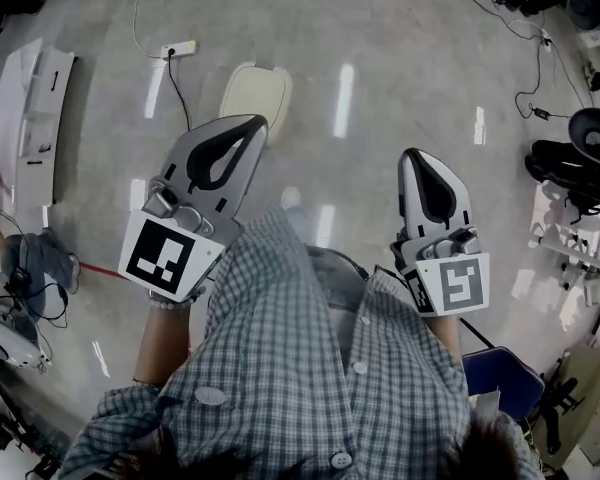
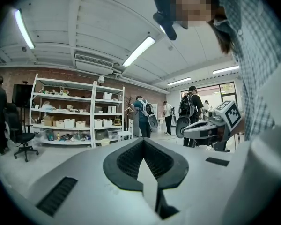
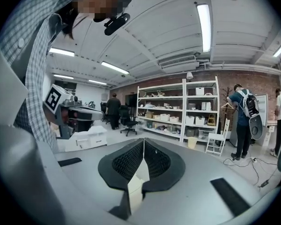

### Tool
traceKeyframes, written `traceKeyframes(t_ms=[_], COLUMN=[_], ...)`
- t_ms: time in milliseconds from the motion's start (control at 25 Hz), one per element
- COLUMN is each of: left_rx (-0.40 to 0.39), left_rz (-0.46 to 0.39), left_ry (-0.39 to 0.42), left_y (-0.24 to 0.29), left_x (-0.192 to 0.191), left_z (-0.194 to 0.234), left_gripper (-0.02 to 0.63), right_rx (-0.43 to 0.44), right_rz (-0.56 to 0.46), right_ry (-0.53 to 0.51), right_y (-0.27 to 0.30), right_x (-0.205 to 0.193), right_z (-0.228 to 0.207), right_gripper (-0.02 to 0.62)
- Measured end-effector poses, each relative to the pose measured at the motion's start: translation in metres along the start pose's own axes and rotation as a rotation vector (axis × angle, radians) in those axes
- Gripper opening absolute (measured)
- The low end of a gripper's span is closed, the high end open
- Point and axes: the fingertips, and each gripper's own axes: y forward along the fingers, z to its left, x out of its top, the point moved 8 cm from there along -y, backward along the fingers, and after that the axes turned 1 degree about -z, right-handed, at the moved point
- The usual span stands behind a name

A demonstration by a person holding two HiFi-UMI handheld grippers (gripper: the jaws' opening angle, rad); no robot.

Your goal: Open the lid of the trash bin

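Head view looks down over a person's checked shirt (image 1: 300,368) at two hand-held tools above a glossy grey floor (image 1: 400,58). The left gripper (image 1: 257,123) has its jaws brought together at the tips, leaving only the teardrop-shaped hollow behind them, and nothing is in its grasp. The right gripper (image 1: 412,154) is closed the same way and is also empty. A cream, rounded-rectangular top, which looks like the trash bin (image 1: 255,93) with its lid down, stands on the floor just beyond the left gripper's tips; neither tool touches it. A white power strip (image 1: 180,48) with a black cable lies farther off to the left, and a black office chair (image 1: 592,143) sits at the right edge.

In the left gripper view the left gripper (image 2: 143,140) shows its ribbed pads meeting at the tip, against a white shelving unit (image 2: 77,111) and people with backpacks (image 2: 143,111). The right gripper view shows the right gripper (image 3: 144,140) likewise pressed closed, facing the same shelves (image 3: 178,111).
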Motion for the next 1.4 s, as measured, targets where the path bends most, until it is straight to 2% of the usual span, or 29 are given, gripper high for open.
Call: traceKeyframes(t_ms=[360, 720, 1080, 1400], left_rx=[0.092, 0.236, 0.409, 0.534], left_rz=[0.005, 0.017, 0.019, 0.086], left_ry=[-0.005, -0.037, -0.074, -0.079], left_y=[0.006, -0.018, -0.018, 0.006], left_x=[0.0, -0.003, -0.011, -0.019], left_z=[0.046, 0.069, 0.073, 0.091], left_gripper=[-0.002, -0.002, -0.002, -0.002], right_rx=[0.079, 0.197, 0.411, 0.607], right_rz=[0.011, 0.035, 0.024, 0.066], right_ry=[-0.025, -0.061, -0.12, -0.152], right_y=[0.068, 0.12, 0.176, 0.236], right_x=[0.008, 0.02, 0.023, 0.014], right_z=[-0.011, -0.01, -0.01, -0.023], right_gripper=[0.021, 0.021, 0.021, 0.021])
